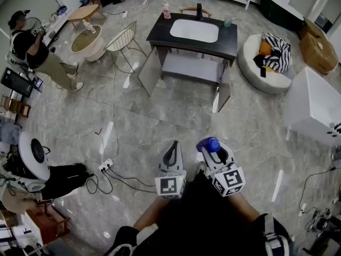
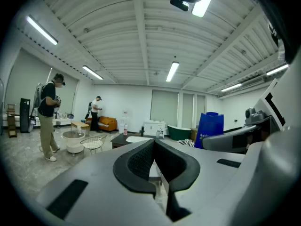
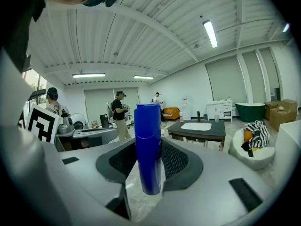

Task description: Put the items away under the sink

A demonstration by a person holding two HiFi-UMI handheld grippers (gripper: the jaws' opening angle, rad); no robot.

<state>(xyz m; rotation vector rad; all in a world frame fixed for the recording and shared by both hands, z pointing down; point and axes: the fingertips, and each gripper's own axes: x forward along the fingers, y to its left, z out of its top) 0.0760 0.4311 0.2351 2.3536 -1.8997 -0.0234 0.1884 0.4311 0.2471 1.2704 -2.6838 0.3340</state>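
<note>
My right gripper (image 1: 216,149) (image 3: 149,157) is shut on an upright blue bottle (image 1: 209,143) (image 3: 148,145), held close to my body over the marble floor. My left gripper (image 1: 172,147) (image 2: 154,144) is beside it, jaws pressed together with nothing between them; the blue bottle (image 2: 209,128) shows at its right. Far ahead stands the dark sink vanity (image 1: 160,33) with a white basin (image 1: 194,30). Both its doors (image 1: 149,71) hang open, showing a grey shelf (image 1: 192,68) underneath. A pink bottle (image 1: 167,10), a black faucet (image 1: 199,9) and a cup (image 1: 228,21) stand on its top.
A wire chair (image 1: 122,39) and a round table (image 1: 88,40) stand left of the vanity, near a person (image 1: 37,52). A white beanbag (image 1: 266,63) with striped cloth lies to the right, and a white cabinet (image 1: 317,105) nearer. Cables and a power strip (image 1: 106,165) lie on the floor at left.
</note>
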